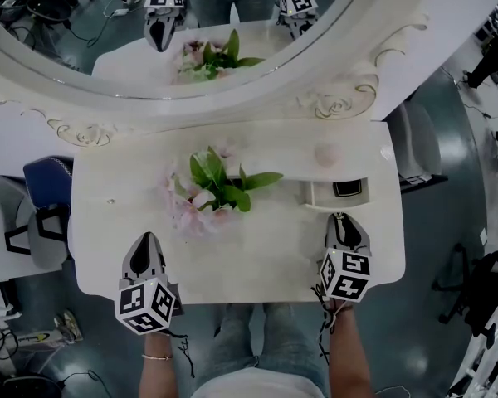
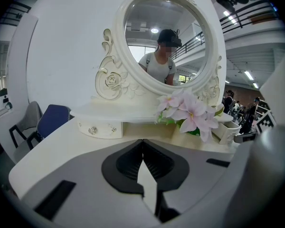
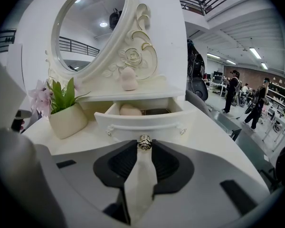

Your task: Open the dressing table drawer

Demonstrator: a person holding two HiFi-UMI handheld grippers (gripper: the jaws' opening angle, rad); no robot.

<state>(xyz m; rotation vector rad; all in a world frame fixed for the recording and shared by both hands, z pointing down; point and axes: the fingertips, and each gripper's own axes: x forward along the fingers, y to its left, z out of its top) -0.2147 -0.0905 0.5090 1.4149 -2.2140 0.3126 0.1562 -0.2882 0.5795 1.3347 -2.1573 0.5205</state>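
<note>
The white, carved dressing table carries an oval mirror in an ornate white frame at its rear and a cream pot of pink flowers with green leaves at mid-top. The small white right-hand drawer under the raised shelf stands open, projecting toward the front edge of the table; a pale pink rounded object and a dark item lie inside it. The right gripper is level with the drawer front, and its jaws are clamped on the small round silver-coloured metal knob at the centre of that front, one pad on each side. In the head view the right gripper sits just in front of the drawer. The left gripper hovers over the front left part of the table top, well apart from the pot; its jaws are together at the tips with nothing between them. A matching left-hand drawer is closed
</note>
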